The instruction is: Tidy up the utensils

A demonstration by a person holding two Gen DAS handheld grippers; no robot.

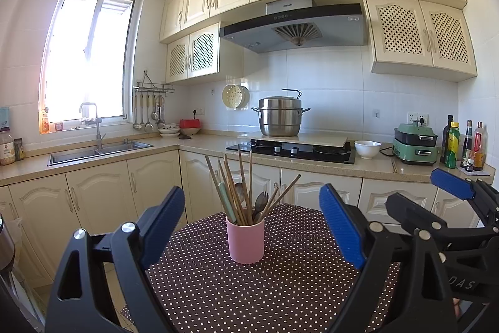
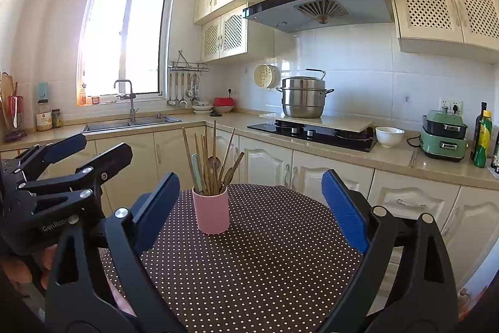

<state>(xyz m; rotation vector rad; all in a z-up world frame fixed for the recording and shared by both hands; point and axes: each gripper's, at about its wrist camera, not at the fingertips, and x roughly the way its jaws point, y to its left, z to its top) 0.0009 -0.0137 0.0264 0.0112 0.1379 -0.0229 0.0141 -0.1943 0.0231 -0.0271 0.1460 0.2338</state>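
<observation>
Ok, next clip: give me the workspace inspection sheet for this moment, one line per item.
Surface: round table with brown polka-dot cloth, bare apart from one cup.
Job's things: pink cup upright on the cloth, holding chopsticks, a spoon and a fork, handles down.
Clutter: nothing seen on the table.
Grippers: left hand-held gripper open, short of the cup; right hand-held gripper open, holding nothing.
Cables: black cord beside the green cooker on the counter.
Surroundings: kitchen; steel steamer pot on a board over the hob, white bowl, bottles, sink under the window.
</observation>
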